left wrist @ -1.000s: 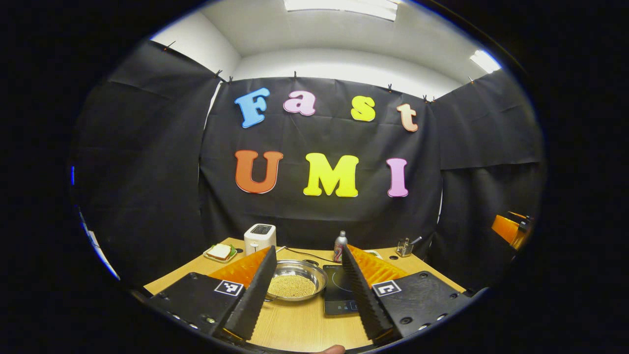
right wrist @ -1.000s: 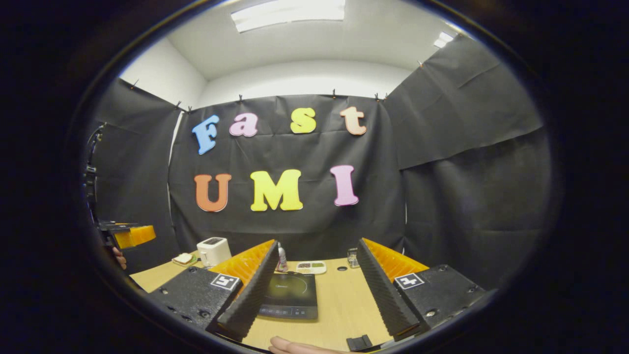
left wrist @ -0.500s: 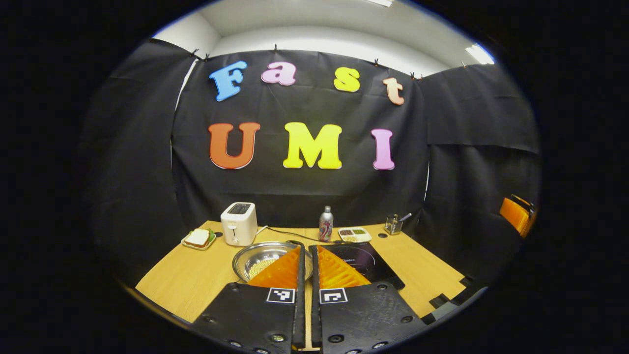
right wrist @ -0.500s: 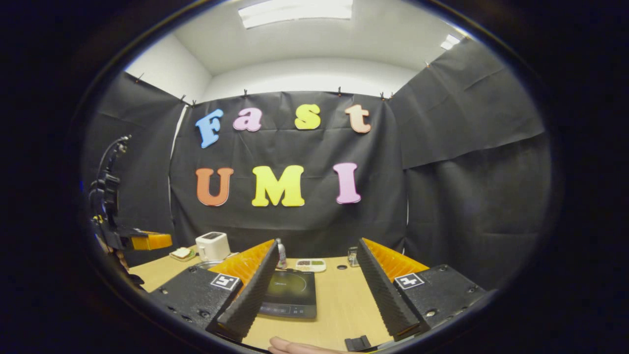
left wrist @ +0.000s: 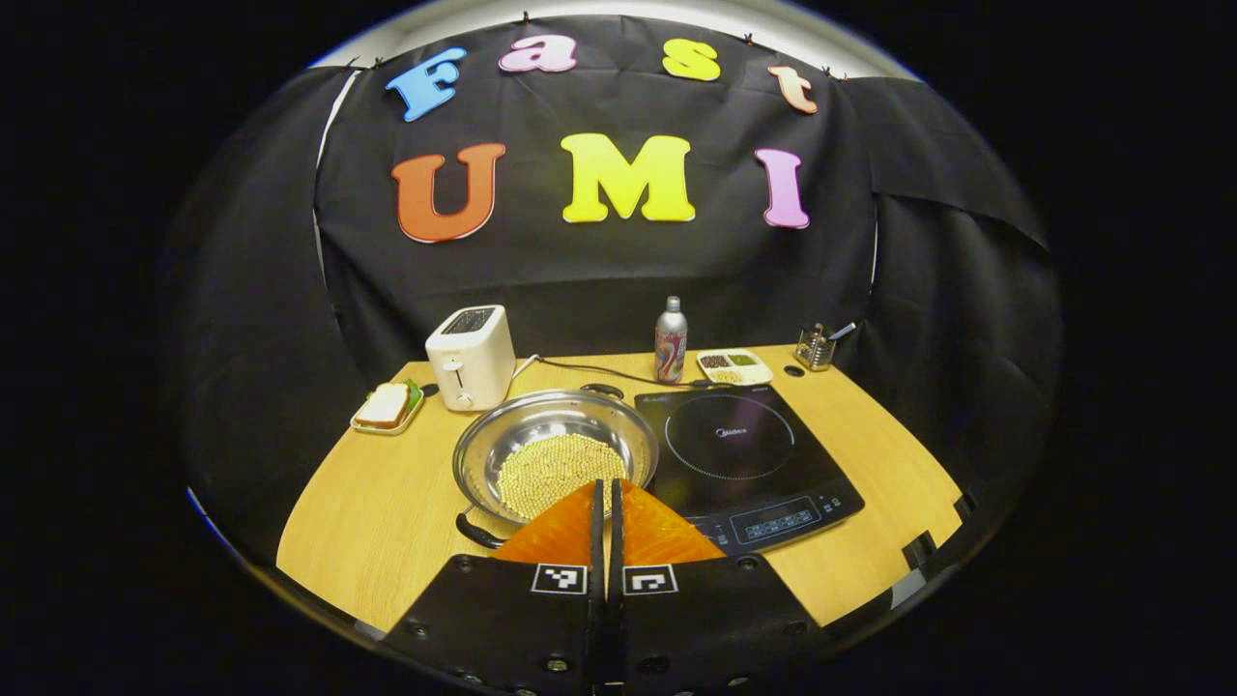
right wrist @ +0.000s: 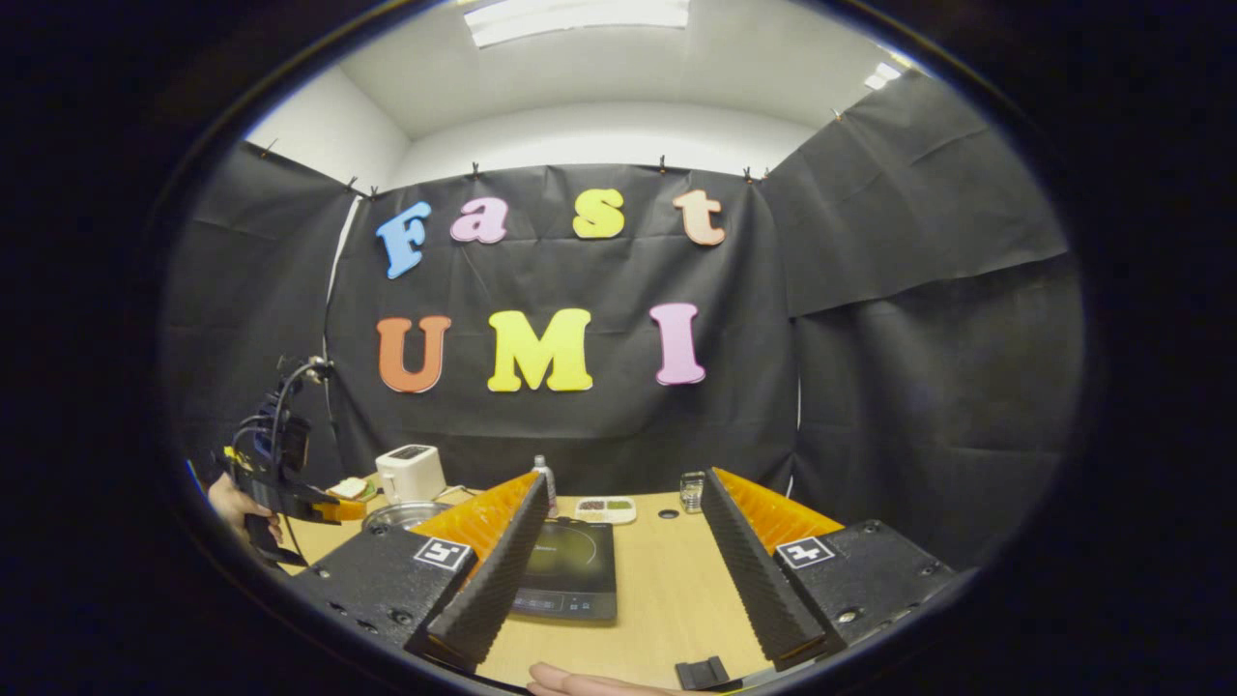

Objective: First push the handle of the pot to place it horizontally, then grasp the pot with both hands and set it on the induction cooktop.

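A shallow steel pot (left wrist: 556, 454) holding pale grains sits on the wooden table (left wrist: 377, 512), just left of the black induction cooktop (left wrist: 739, 449). One black handle (left wrist: 478, 532) points toward the near left, the other (left wrist: 604, 390) toward the far side. My left gripper (left wrist: 609, 485) is shut with nothing in it, its tips over the pot's near rim. In the right gripper view, my right gripper (right wrist: 623, 480) stands open and empty above the table, with the cooktop (right wrist: 570, 570) between its fingers. The pot (right wrist: 401, 514) and the hand-held left gripper (right wrist: 280, 493) show at the left.
Along the back of the table stand a white toaster (left wrist: 471, 356), a sandwich on a plate (left wrist: 387, 406), a metal bottle (left wrist: 670, 340), a small sectioned dish (left wrist: 734, 365) and a glass holder (left wrist: 815, 346). A cable (left wrist: 589, 369) runs behind the pot.
My left gripper has gone from open to shut, then moved forward and tipped down over the pot's near rim. My right gripper has stayed open and nearly still.
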Demonstrator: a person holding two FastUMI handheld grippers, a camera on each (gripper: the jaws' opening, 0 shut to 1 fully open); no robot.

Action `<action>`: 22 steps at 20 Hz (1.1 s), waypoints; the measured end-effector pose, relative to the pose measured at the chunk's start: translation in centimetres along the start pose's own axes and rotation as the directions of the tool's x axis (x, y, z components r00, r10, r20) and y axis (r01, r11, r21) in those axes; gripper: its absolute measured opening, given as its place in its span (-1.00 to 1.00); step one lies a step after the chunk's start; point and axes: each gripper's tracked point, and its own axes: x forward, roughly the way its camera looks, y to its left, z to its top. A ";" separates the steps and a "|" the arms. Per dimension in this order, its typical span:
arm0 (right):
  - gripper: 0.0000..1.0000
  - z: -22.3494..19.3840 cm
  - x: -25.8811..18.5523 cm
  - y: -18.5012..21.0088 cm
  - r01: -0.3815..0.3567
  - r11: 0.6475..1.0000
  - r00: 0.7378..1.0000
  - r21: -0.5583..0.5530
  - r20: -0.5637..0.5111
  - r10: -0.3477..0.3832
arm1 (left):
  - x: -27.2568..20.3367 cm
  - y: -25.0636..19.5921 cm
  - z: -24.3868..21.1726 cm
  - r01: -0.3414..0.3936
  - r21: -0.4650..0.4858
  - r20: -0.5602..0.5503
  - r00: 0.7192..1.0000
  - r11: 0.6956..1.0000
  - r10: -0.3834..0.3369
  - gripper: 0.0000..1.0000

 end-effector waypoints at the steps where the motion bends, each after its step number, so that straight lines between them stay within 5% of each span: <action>1: 0.93 -0.2 0.1 -0.1 0.002 1.000 1.000 0.001 -0.005 -0.002 | 0.7 0.1 -0.8 0.001 0.003 -0.024 1.000 1.000 -0.001 -1.00; 10: 0.93 -2.8 1.2 -1.1 0.021 1.000 0.998 0.003 -0.052 -0.021 | 6.4 3.8 -9.0 -0.017 -0.076 -0.288 0.958 0.997 -0.005 -1.00; 19: 0.99 -4.3 2.2 -1.9 0.048 0.999 0.995 0.005 -0.084 -0.048 | 8.7 6.3 -11.7 -0.047 -0.121 -0.383 0.924 0.992 -0.002 -1.00; 20: 0.93 -4.3 2.2 -1.9 0.050 0.999 0.995 0.005 -0.085 -0.049 | 8.8 6.6 -12.0 -0.056 -0.123 -0.393 0.919 0.991 0.003 -0.80; 22: 0.93 -4.4 2.2 -1.7 0.045 0.999 0.995 0.007 -0.087 -0.044 | 9.3 7.2 -12.7 -0.077 -0.149 -0.413 0.911 0.986 0.008 -0.78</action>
